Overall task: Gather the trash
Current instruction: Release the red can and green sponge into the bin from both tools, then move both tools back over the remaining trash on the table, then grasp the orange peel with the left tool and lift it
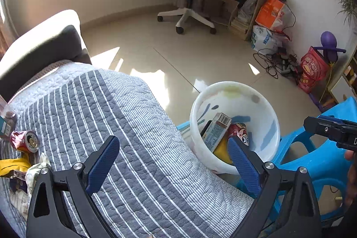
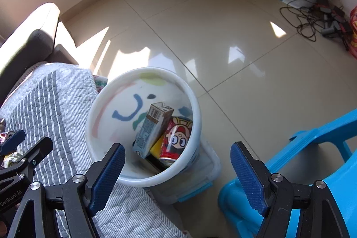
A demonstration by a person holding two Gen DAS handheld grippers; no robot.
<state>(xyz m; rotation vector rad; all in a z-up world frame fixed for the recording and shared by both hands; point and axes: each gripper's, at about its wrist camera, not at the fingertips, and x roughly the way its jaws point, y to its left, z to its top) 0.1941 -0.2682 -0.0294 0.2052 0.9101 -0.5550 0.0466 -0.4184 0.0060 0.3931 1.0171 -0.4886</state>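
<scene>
The left gripper (image 1: 174, 157) is wide open with nothing in it. The right gripper (image 2: 178, 166) is open and empty too. The white bucket (image 2: 191, 95) holds a drink carton (image 2: 151, 128) and a red can (image 2: 176, 139); a yellow thing under them is mostly hidden. Another crushed can (image 1: 24, 141) and wrappers (image 1: 13, 167), cut off at the left edge, lie on the striped quilt (image 1: 138, 148). A blue stool (image 2: 312, 148) stands right.

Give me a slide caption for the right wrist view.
Open, empty right gripper above a white bucket holding a drink carton and red can.
</scene>
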